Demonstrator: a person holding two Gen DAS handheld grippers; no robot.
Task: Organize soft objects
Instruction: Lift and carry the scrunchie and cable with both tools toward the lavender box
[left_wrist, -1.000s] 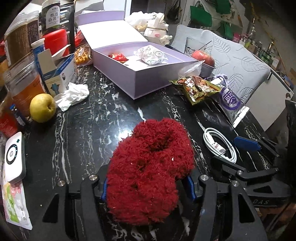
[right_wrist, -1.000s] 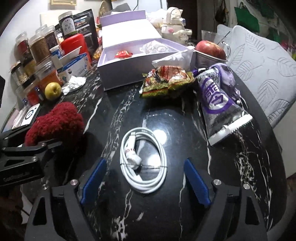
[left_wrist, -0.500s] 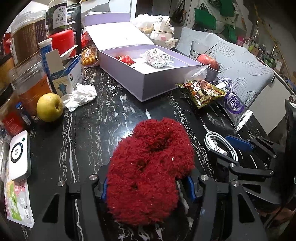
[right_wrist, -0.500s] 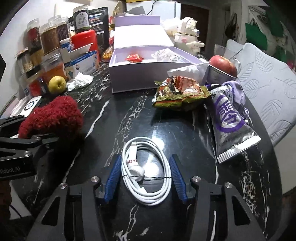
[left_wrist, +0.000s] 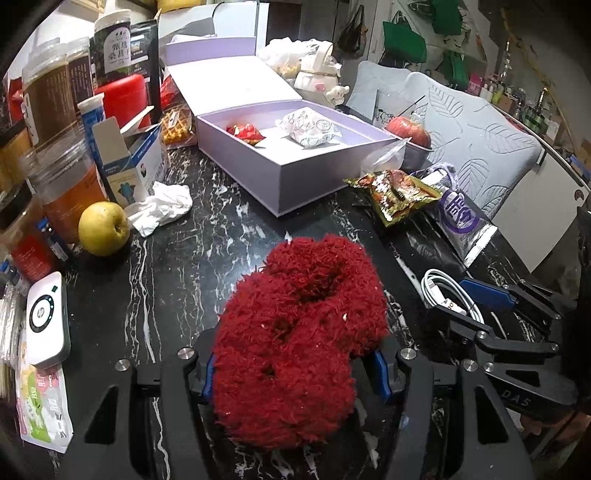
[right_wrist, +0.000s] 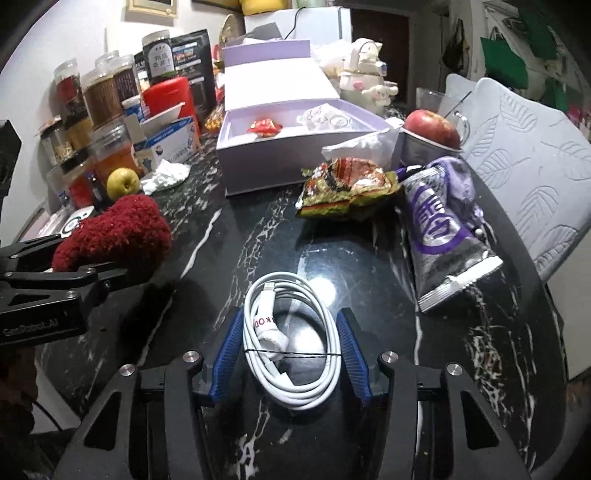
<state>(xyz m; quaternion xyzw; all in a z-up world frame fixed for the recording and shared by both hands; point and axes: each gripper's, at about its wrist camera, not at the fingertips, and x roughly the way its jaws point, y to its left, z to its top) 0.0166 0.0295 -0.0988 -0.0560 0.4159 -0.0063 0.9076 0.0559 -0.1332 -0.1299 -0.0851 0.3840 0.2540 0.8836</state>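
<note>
Two wrapped snacks (left_wrist: 310, 129), apparently, in lavender box (left_wrist: 295, 184)

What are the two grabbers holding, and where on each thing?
The left hand-held gripper squeezes the fluffy red slipper across its near end. The right hand-held gripper pinches the coiled white cable by its two sides.

left pads (left_wrist: 379, 373) part-hidden by red fluff (left_wrist: 295, 343)
</note>
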